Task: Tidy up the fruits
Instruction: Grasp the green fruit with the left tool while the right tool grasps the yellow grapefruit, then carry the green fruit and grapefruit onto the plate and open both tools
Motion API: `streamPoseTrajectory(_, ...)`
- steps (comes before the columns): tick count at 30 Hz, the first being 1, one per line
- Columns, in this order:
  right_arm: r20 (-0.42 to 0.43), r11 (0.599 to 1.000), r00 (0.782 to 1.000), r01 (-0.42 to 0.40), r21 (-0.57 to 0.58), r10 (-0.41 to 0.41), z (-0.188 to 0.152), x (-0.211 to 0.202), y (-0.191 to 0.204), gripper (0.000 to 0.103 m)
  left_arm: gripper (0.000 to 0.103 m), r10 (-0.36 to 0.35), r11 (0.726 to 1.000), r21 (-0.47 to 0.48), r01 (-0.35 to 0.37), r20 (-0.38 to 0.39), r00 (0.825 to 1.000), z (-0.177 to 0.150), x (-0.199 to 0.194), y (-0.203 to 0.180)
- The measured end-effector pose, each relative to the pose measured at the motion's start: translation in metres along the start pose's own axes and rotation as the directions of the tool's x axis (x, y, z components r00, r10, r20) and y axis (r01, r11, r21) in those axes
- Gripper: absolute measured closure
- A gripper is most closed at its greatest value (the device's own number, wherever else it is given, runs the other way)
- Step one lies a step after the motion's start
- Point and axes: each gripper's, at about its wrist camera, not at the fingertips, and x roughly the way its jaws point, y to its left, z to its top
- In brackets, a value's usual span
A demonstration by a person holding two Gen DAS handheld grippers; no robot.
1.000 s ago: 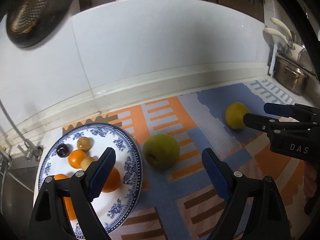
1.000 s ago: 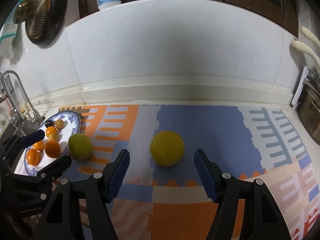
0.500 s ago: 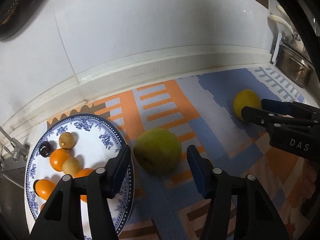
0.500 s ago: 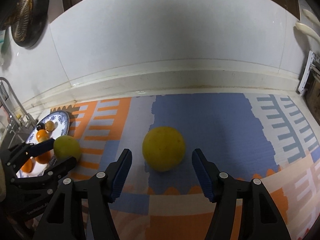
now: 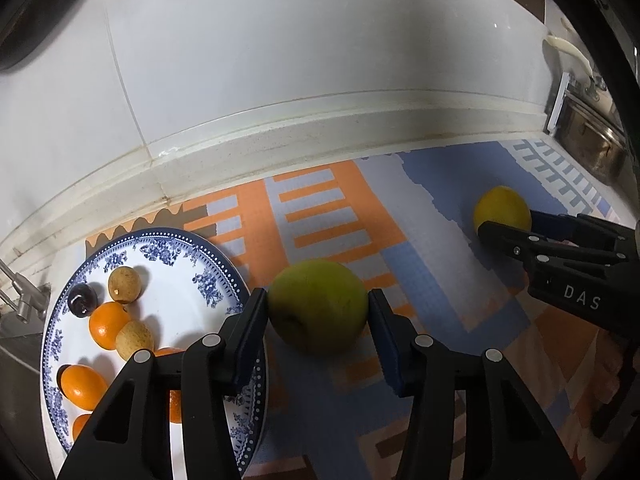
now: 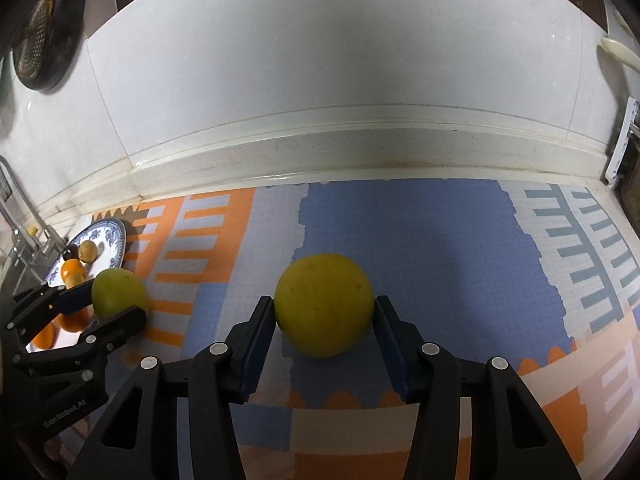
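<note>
l claw [image 5: 318, 316] pinches green fruit [image 5: 318, 304] just right of plate [image 5: 216, 256]; r claw [image 6: 324, 320] pinches yellow fruit [image 6: 324, 304], well apart.

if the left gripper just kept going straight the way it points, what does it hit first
The green fruit: it already sits between the left gripper fingers, which look closed onto its sides. Past it lie only the patterned mat and the white backsplash.

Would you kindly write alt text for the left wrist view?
The left gripper closes around a green fruit on a patterned mat, beside a blue-and-white plate of small fruits. At right, the right gripper brackets a yellow fruit.
</note>
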Motion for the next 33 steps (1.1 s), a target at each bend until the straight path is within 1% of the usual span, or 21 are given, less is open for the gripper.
streamPoseTrajectory(7,0.009,1.000,1.000,-0.019,-0.017,0.019,-0.001,-0.007,0.004,0.053,0.054,-0.025,1.000,-0.012,0.025,0.028,0.999,-0.003,-0.011,-0.001)
streamPoseTrajectory(16,0.043,0.998,0.997,-0.056,-0.040,0.058,0.000,-0.030,0.015,0.053,0.054,-0.018,1.000,-0.024,0.020,0.088,0.996,0.001,-0.041,0.003)
streamPoseTrajectory(26,0.081,0.991,0.991,-0.103,-0.086,0.110,0.006,-0.057,0.036,0.053,0.054,0.006,0.997,-0.075,0.004,0.139,0.990,-0.004,-0.075,0.016)
streamPoseTrajectory(33,0.105,0.981,0.982,-0.141,-0.134,0.156,0.010,-0.073,0.058,0.053,0.054,0.043,0.993,-0.118,-0.024,0.162,0.986,-0.014,-0.098,0.032)
